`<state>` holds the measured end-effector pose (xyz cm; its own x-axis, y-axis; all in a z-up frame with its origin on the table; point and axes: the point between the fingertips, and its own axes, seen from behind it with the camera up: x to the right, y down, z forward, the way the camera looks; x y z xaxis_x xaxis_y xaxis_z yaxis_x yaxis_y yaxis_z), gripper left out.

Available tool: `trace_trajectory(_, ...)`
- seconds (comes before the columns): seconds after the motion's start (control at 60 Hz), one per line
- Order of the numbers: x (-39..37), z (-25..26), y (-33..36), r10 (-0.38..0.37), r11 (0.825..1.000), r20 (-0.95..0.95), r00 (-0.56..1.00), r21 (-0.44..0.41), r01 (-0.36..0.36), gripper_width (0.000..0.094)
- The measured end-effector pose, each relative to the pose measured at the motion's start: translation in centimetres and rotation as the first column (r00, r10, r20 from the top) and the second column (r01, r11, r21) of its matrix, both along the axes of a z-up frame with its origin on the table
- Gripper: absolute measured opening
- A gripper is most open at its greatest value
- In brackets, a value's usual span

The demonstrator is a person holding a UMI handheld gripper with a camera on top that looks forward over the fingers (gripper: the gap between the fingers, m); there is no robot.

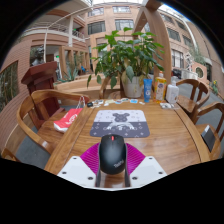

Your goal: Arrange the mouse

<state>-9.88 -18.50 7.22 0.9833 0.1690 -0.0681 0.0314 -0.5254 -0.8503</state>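
Wooden table [165, 140] with one mouse pad [120, 123], one black mouse [112, 153] clamped between gripper [112, 172] pads.

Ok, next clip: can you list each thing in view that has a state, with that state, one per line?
Hand-held gripper: shut on the mouse, pink pads against its sides.
Black computer mouse: held between the fingers, just short of the mat.
Grey rectangular mouse mat with dark figure print: flat on the wooden table, nothing on it.
Potted green leafy plant: upright at the table's far end.
Wooden chairs: unoccupied, drawn up beside the table.
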Motion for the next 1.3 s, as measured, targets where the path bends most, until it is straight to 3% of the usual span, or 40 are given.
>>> trace_trajectory(0.15, -3.0, 11.5, 3.1, 0.085, 0.977, -0.066, 0.994, 0.201, -0.07, 0.0326)
trace_trajectory(0.25, -2.7, 15.3, 8.0, 0.068, 0.957, -0.059, 0.996, 0.284, -0.049, 0.0324)
trace_trajectory(0.3, -2.7, 15.9, 11.4, 0.041, 0.957, -0.058, 0.997, 0.288, -0.022, 0.0324)
trace_trajectory(0.4, -1.0, 11.1, 17.7, -0.016, 0.972, -0.021, 1.0, 0.232, 0.021, 0.0325)
trace_trajectory(0.517, -0.6, 3.8, 22.3, -0.073, 0.995, 0.025, 0.997, 0.073, 0.071, 0.0328)
trace_trajectory(0.683, 0.0, -5.5, 23.5, -0.077, 0.992, 0.099, 0.992, -0.089, 0.086, 0.0369)
trace_trajectory(0.817, -0.5, -8.4, 23.0, -0.073, 0.983, 0.073, 0.995, -0.164, 0.084, 0.0429)
trace_trajectory(0.917, -0.5, -8.3, 22.7, -0.068, 0.984, 0.067, 0.995, -0.16, 0.078, 0.0511)
trace_trajectory(0.95, -0.6, -7.7, 22.3, -0.067, 0.984, 0.065, 0.996, -0.159, 0.077, 0.0612)
trace_trajectory(1.0, -0.7, -6.7, 21.7, -0.062, 0.988, 0.06, 0.996, -0.14, 0.07, 0.084)
trace_trajectory(1.017, -0.8, -6.3, 21.4, -0.061, 0.989, 0.059, 0.996, -0.132, 0.068, 0.087)
trace_trajectory(1.05, -0.6, -5.4, 20.8, -0.06, 0.99, 0.066, 0.996, -0.123, 0.068, 0.0827)
trace_trajectory(1.117, -0.2, -3.7, 19.2, -0.074, 0.992, 0.083, 0.994, -0.095, 0.082, 0.0863)
trace_trajectory(1.3, -0.1, 1.6, 13.1, -0.08, 0.996, 0.082, 0.993, -0.033, 0.083, 0.0855)
